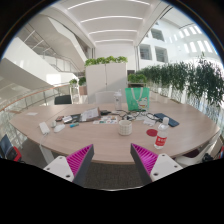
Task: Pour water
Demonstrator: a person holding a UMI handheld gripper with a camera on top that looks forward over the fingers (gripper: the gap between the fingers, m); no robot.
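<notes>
A clear bottle with a red label (163, 134) stands near the front edge of a long oval wooden table (100, 140), just beyond my right finger. A white cup (125, 127) sits farther in, ahead of the gap between the fingers. My gripper (112, 160) is open, held back from the table edge, with nothing between its magenta pads (79, 158). Only bare table edge and grey floor show between them.
Papers, small items and a laptop-like object (65, 120) lie on the table's left part. A green bag or chair (137, 97) stands at the far side. Chairs surround the table, tall plants (190, 80) line the right, and white cabinets (106, 76) stand behind.
</notes>
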